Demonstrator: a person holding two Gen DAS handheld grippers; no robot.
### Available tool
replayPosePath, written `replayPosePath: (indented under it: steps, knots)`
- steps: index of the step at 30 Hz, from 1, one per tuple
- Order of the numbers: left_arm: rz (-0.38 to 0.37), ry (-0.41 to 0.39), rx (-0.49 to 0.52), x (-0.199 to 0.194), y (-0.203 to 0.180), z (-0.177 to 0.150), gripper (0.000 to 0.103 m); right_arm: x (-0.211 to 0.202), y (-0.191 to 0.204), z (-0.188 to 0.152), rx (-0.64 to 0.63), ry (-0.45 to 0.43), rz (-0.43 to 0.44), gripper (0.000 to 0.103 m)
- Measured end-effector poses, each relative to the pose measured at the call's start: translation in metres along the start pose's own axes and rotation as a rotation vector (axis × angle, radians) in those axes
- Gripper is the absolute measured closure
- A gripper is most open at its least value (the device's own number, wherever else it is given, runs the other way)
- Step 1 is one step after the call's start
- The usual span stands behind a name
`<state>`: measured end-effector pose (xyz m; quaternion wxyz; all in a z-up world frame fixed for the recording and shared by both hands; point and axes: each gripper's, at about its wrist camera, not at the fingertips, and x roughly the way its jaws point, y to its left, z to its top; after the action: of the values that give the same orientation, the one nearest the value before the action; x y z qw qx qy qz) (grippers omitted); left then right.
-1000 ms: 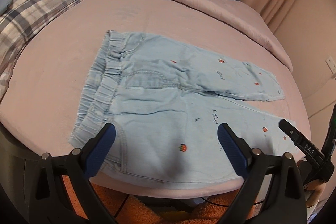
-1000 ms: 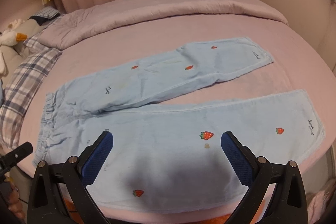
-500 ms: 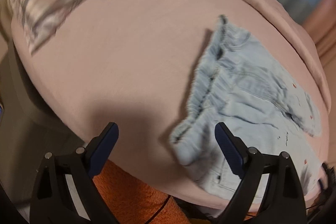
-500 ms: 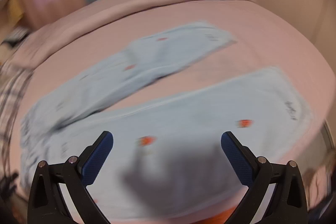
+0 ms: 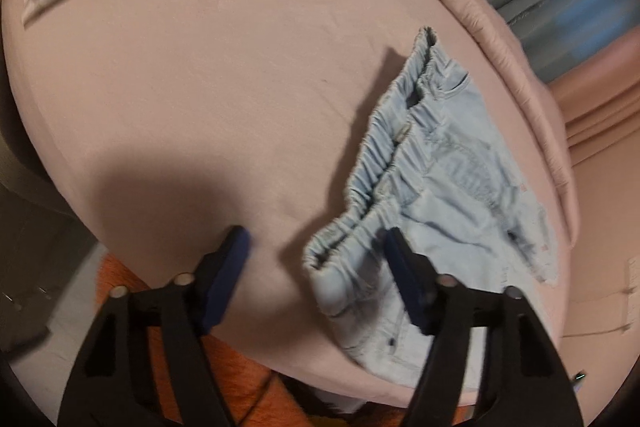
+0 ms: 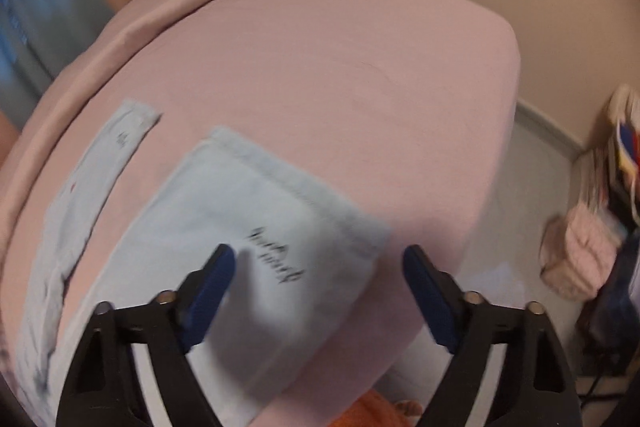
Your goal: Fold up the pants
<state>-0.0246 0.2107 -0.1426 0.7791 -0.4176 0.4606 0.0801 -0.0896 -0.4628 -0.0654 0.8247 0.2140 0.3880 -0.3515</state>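
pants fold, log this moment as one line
pants: flat on bed | left gripper: jaws closing around waistband corner, not pressing | right gripper: jaws closing over leg hem, open

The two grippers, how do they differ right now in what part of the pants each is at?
The left gripper is at the gathered waistband corner of the pants; the right gripper is at the flat leg hem beside the printed script. The left's jaws stand narrower than the right's. Both have just been closing, point down at the pink bed, and neither yet pinches the fabric.
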Motion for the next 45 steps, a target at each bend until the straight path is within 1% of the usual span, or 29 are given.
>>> replayPosePath:
  steps: [1, 2, 3, 4, 5, 7, 8, 10, 11, 12, 15, 16, 17, 18, 19, 21, 23, 25, 27, 29, 31, 33, 35, 36, 37, 39, 42, 43, 45]
  knots:
    - [-0.051, 0.017, -0.022, 0.002, 0.0, 0.0, 0.067, 0.003, -0.006, 0.002, 0.02, 0.008, 0.006, 0.02]
    - [-0.131, 0.057, -0.054, 0.009, -0.004, -0.001, 0.072, 0.005, -0.012, 0.003, 0.039, 0.014, 0.01, 0.023]
    - [-0.159, 0.075, -0.069, 0.013, -0.005, -0.002, 0.078, 0.004, -0.015, 0.002, 0.052, 0.014, 0.018, 0.026]
    - [-0.149, 0.068, -0.073, 0.014, -0.007, -0.002, 0.083, 0.003, -0.015, 0.001, 0.06, 0.015, 0.031, 0.027]
    - [-0.113, 0.049, -0.057, 0.013, -0.01, -0.002, 0.084, 0.004, -0.02, 0.002, 0.068, 0.014, 0.044, 0.027]
    - [-0.093, 0.009, -0.04, 0.004, -0.016, 0.001, 0.088, 0.006, -0.023, 0.003, 0.084, 0.007, 0.06, 0.032]
    - [-0.093, -0.028, -0.032, -0.006, -0.019, 0.003, 0.088, 0.006, -0.022, 0.003, 0.084, 0.009, 0.049, 0.039]
    - [-0.096, -0.076, 0.003, -0.022, -0.025, 0.009, 0.089, 0.007, -0.019, 0.005, 0.061, 0.006, 0.051, 0.056]
    - [-0.099, -0.088, 0.034, -0.031, -0.028, 0.012, 0.089, 0.01, -0.011, 0.009, 0.043, 0.008, 0.069, 0.073]
    - [-0.091, -0.098, 0.049, -0.036, -0.029, 0.014, 0.089, 0.008, -0.006, 0.01, 0.022, 0.011, 0.089, 0.081]
    - [-0.012, -0.126, 0.095, -0.045, -0.025, 0.022, 0.089, 0.001, 0.012, 0.013, -0.016, 0.004, 0.125, 0.082]
    - [-0.002, -0.128, 0.089, -0.045, -0.021, 0.024, 0.089, -0.002, 0.015, 0.01, -0.026, 0.003, 0.148, 0.082]
    - [-0.003, -0.109, 0.068, -0.044, -0.015, 0.025, 0.089, -0.005, 0.022, 0.009, -0.04, 0.009, 0.179, 0.082]
    - [-0.004, -0.085, 0.047, -0.041, -0.009, 0.024, 0.089, -0.007, 0.024, 0.008, -0.045, 0.011, 0.189, 0.083]
    - [0.001, -0.07, 0.028, -0.037, -0.003, 0.022, 0.089, -0.008, 0.027, 0.007, -0.049, 0.003, 0.19, 0.084]
    - [0.043, -0.042, 0.037, -0.025, 0.001, 0.017, 0.088, -0.009, 0.026, 0.005, -0.04, -0.011, 0.147, 0.084]
    - [0.083, -0.013, 0.038, -0.014, 0.004, 0.012, 0.087, -0.003, 0.018, 0.004, -0.019, 0.004, 0.144, 0.084]
    - [0.08, -0.012, 0.029, -0.013, 0.003, 0.013, 0.087, 0.004, 0.011, 0.002, -0.002, 0.03, 0.136, 0.085]
    - [0.082, -0.004, 0.031, -0.016, 0.0, 0.015, 0.087, 0.003, 0.01, 0.007, -0.009, 0.026, 0.147, 0.086]
    - [0.091, 0.005, 0.039, -0.016, -0.002, 0.016, 0.087, -0.009, 0.018, 0.018, -0.029, -0.019, 0.166, 0.087]
    - [0.096, 0.013, 0.044, -0.015, -0.003, 0.016, 0.086, -0.028, 0.029, 0.032, -0.051, -0.081, 0.212, 0.087]
    - [0.099, 0.022, 0.045, -0.012, -0.005, 0.018, 0.084, -0.043, 0.038, 0.041, -0.066, -0.137, 0.233, 0.088]
    - [0.103, 0.034, 0.041, -0.009, -0.005, 0.018, 0.083, -0.048, 0.042, 0.043, -0.098, -0.176, 0.208, 0.088]
    - [0.103, 0.04, 0.04, -0.007, -0.004, 0.019, 0.082, -0.044, 0.041, 0.042, -0.104, -0.174, 0.185, 0.088]
    - [0.1, 0.045, 0.04, -0.007, -0.002, 0.019, 0.082, -0.037, 0.037, 0.039, -0.092, -0.152, 0.165, 0.088]
    - [0.102, 0.054, 0.044, -0.007, -0.002, 0.02, 0.081, -0.012, 0.021, 0.03, -0.053, -0.081, 0.125, 0.088]
    - [0.119, 0.059, 0.063, -0.006, -0.004, 0.02, 0.08, 0.014, 0.007, 0.019, -0.033, -0.015, 0.079, 0.088]
    - [0.126, 0.057, 0.067, -0.005, -0.006, 0.019, 0.078, 0.019, 0.004, 0.015, -0.031, -0.001, 0.073, 0.089]
    - [0.142, 0.049, 0.075, -0.004, -0.007, 0.017, 0.078, 0.023, 0.002, 0.012, -0.037, -0.003, 0.07, 0.089]
